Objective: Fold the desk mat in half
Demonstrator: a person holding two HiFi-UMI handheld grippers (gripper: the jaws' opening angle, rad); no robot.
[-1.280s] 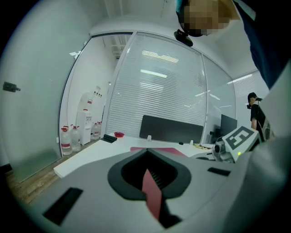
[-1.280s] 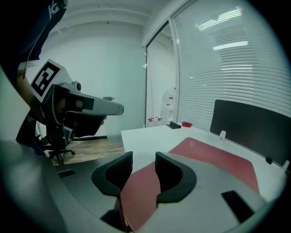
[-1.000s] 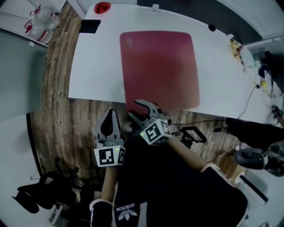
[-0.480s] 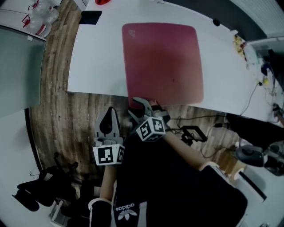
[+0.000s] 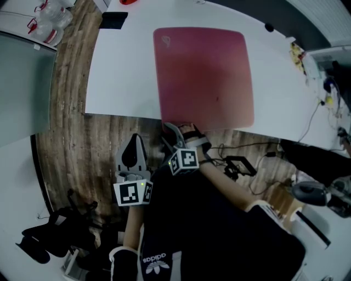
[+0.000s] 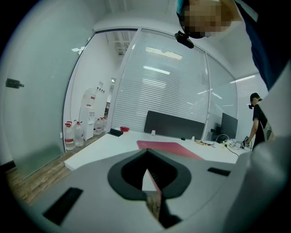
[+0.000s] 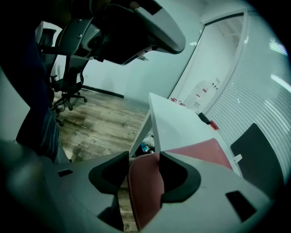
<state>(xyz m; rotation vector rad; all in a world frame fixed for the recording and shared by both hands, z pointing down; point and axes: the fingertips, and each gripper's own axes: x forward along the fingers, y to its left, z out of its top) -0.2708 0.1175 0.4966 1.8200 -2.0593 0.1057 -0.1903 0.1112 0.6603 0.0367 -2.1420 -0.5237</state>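
Observation:
The red desk mat (image 5: pixel 203 77) lies flat on the white table (image 5: pixel 120 66), and its near edge hangs a little over the table's front. My right gripper (image 5: pixel 178 131) sits at the mat's near left corner. In the right gripper view the mat's edge (image 7: pixel 145 191) stands between the jaws of my right gripper (image 7: pixel 143 168), which have just been opening, and the pads do not press on it. My left gripper (image 5: pixel 135 140) hovers over the wooden floor, left of the right one and short of the table. It looks shut and empty (image 6: pixel 146 157), with the mat (image 6: pixel 168 146) far ahead.
A black flat object (image 5: pixel 112 21) and a red item (image 5: pixel 127 1) lie at the table's far left. Cables and clutter (image 5: pixel 323 93) crowd the right end. Water bottles (image 5: pixel 49 19) stand on the floor. An office chair (image 7: pixel 72 59) is behind me.
My right gripper has sunk and rolled, closing in on the mat's near left corner, and its jaws have spread. The left gripper has shifted only slightly.

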